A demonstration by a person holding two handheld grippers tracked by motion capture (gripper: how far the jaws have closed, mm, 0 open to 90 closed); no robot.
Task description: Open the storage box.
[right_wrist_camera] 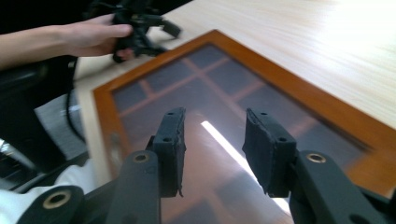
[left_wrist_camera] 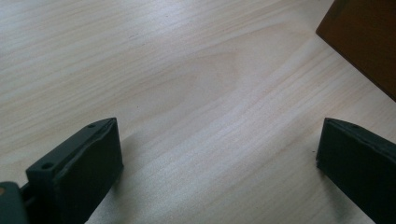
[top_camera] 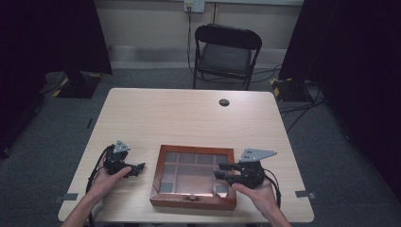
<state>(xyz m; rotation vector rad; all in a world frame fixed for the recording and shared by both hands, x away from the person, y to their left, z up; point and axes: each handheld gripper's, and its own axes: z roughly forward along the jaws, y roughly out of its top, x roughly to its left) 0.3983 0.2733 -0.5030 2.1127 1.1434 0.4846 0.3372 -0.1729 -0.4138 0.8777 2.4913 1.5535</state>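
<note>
Here we see a shut glass-lidded box (top_camera: 193,178) at the table's (top_camera: 189,113) near edge. Nothing looks started. Our right gripper (right_wrist_camera: 212,149) hovers over the lid, jaws apart and empty; our left gripper (top_camera: 137,169) waits beside it, jaws spread. A chair (top_camera: 226,52) stands beyond; nothing blocks us.

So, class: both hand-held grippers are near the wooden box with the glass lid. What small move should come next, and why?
Probably lower the right hand-held gripper toward the front edge of the wooden box. Its jaws stand open above the closed glass lid, gripping nothing, while the left hand-held gripper sits open beside the box over bare table.
</note>
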